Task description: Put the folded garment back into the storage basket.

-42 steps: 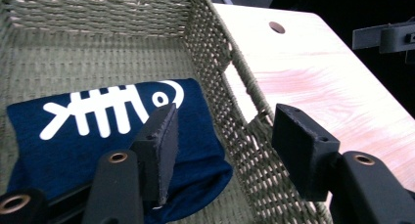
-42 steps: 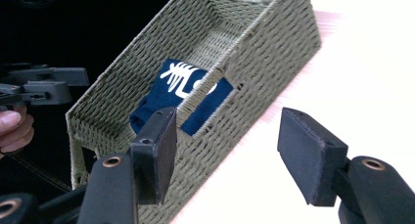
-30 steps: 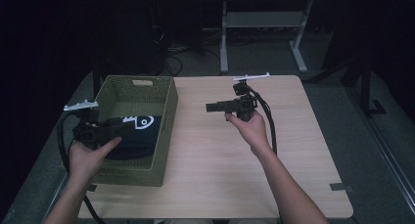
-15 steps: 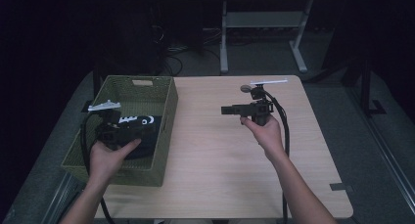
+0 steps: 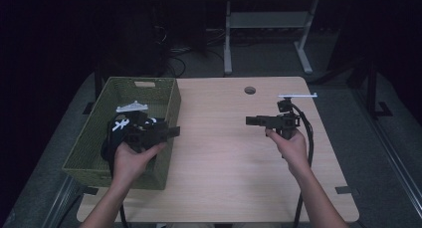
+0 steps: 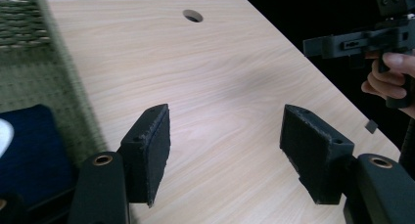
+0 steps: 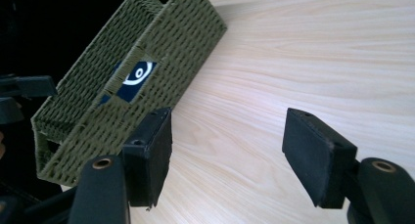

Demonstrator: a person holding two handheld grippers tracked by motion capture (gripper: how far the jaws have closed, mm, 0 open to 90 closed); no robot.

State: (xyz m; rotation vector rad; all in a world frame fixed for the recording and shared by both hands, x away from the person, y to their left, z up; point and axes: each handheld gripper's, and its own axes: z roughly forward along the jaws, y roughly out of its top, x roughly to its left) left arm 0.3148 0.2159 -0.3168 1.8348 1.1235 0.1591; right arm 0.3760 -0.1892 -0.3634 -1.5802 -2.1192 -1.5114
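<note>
High view: the left gripper (image 5: 174,131), jaws spread and empty after widening a little, has slid from over the dark blue cloth with a white mark (image 5: 119,126) to the right wall of the green woven basket (image 5: 171,96), which sits at the left edge of the light wooden table (image 5: 219,158). The right gripper (image 5: 250,121), jaws also parted around nothing and just opened slightly, has drifted toward the table's right edge, pointing at the basket.
</note>
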